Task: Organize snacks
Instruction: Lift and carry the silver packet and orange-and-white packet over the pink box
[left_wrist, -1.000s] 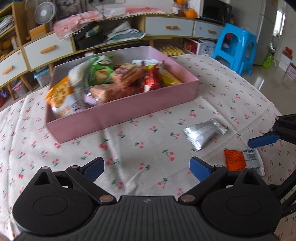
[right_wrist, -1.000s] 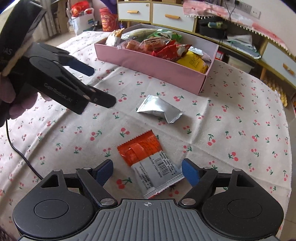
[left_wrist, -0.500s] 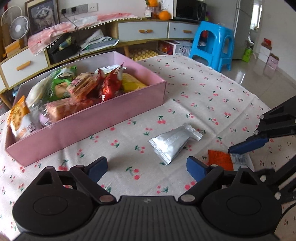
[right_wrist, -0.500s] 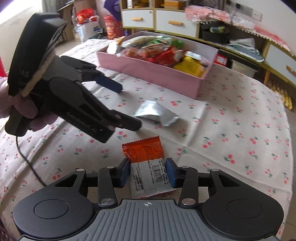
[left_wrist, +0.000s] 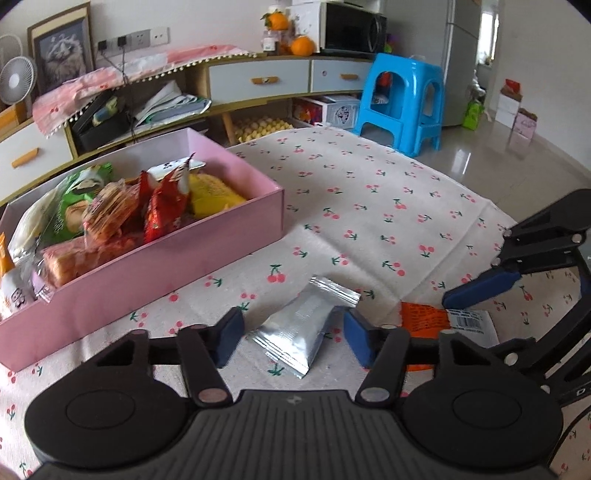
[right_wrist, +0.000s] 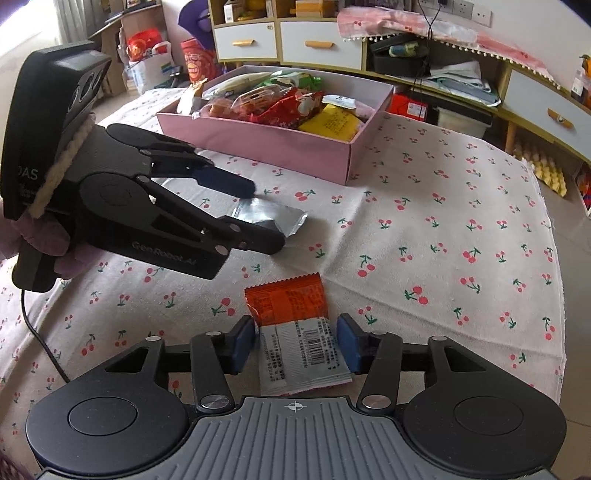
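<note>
Two packets are framed by claws, lower centre: silver packet (left_wrist: 303, 325) between closing left gripper (left_wrist: 293, 341) pads, untouched; orange packet (right_wrist: 295, 336) between opening right gripper (right_wrist: 295, 343) pads, contact unclear.

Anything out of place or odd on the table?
Two snacks lie loose on the cloth outside the pink box: a silver packet between the left gripper's closing jaws, and an orange packet between the right gripper's opening jaws. No spill.
</note>
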